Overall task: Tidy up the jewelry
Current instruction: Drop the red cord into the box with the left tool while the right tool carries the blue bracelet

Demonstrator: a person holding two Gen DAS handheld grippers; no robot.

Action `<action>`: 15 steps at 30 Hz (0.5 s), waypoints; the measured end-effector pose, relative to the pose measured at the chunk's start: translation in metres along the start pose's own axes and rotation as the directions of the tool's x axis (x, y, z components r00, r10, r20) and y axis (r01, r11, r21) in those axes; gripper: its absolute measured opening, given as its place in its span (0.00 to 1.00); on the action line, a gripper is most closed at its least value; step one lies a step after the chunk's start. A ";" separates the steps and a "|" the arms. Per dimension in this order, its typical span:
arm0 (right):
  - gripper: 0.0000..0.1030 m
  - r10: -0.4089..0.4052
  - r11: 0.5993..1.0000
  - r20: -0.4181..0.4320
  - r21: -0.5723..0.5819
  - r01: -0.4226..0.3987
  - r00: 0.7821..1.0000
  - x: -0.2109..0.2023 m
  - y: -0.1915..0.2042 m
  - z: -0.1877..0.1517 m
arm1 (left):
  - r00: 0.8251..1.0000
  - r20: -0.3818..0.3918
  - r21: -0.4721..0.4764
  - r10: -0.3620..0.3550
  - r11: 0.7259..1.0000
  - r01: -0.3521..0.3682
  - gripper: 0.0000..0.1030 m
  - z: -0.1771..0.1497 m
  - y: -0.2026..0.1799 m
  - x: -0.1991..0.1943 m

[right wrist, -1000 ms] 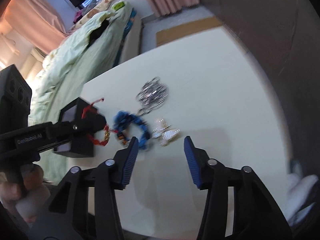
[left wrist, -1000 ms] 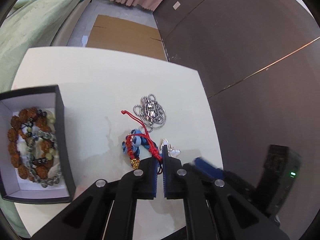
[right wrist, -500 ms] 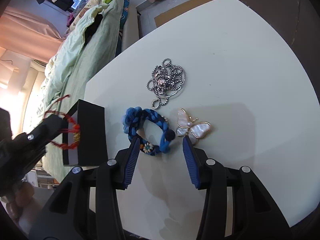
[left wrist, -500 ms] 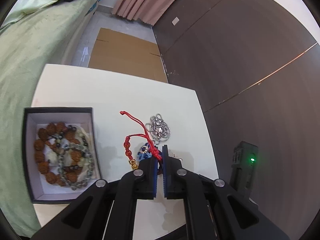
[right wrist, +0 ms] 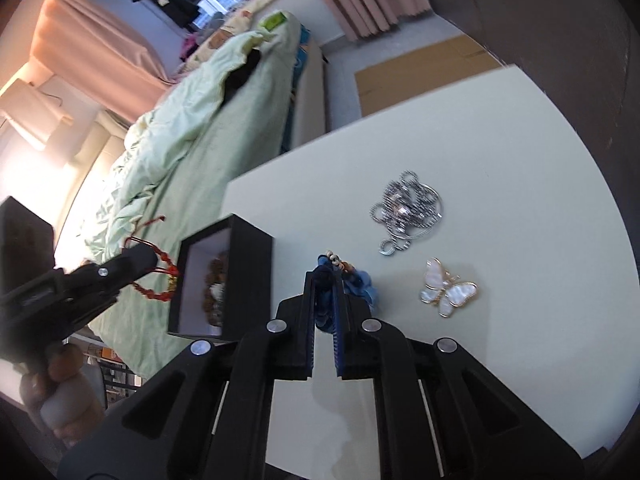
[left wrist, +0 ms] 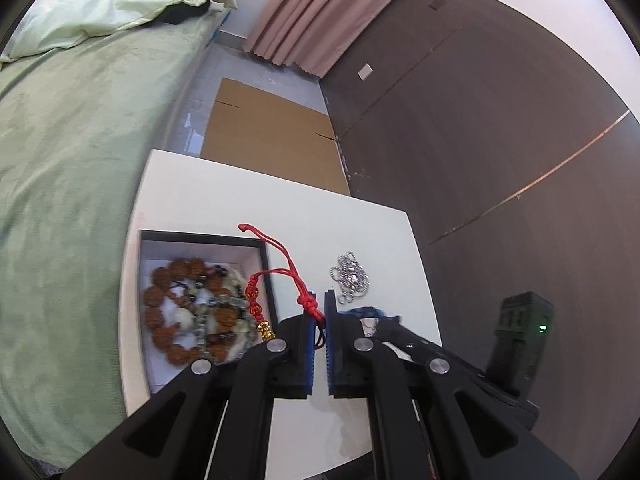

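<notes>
My left gripper (left wrist: 319,312) is clenched on the red cord bracelet (left wrist: 256,300); I'd release it only once it hangs squarely over the box (left wrist: 208,240). My right gripper (right wrist: 324,280) pinches the blue braided bracelet (right wrist: 360,284), though how securely is unclear.

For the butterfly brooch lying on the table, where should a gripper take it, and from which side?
Come from above and pinch the butterfly brooch across its narrow gold body, between the pearly wings. It lies flat on the white table, so the wide thin wings offer little edge to catch.
</notes>
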State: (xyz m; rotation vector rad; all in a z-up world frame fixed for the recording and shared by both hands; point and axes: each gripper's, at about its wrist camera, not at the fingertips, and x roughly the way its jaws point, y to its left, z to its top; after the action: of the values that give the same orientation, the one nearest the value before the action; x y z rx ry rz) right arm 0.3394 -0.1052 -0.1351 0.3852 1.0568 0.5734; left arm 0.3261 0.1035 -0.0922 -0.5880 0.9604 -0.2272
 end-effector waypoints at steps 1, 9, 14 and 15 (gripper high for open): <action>0.08 0.004 1.000 0.004 -0.008 -0.003 1.000 -0.002 0.003 0.001 | 1.000 0.003 -0.006 0.002 1.000 -0.002 0.02 0.001 0.003 -0.002; 0.08 0.022 0.995 0.039 -0.094 -0.018 0.999 -0.009 0.048 0.018 | 0.999 -0.024 -0.028 0.035 0.999 -0.035 0.03 0.008 0.030 -0.009; 0.08 0.067 0.991 0.035 -0.119 -0.063 0.997 -0.003 0.078 0.028 | 0.997 0.027 -0.080 0.070 0.994 -0.067 0.68 0.012 0.047 -0.021; 0.08 0.079 0.990 0.030 -0.123 -0.074 0.996 -0.001 0.083 0.029 | 0.996 0.043 -0.072 0.074 0.995 -0.071 0.68 0.014 0.047 -0.026</action>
State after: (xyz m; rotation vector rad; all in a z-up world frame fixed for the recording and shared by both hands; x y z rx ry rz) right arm 0.3436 -0.0412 -0.0752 0.3283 0.9713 0.6941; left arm 0.3195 0.1587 -0.0942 -0.6189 0.9462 -0.1151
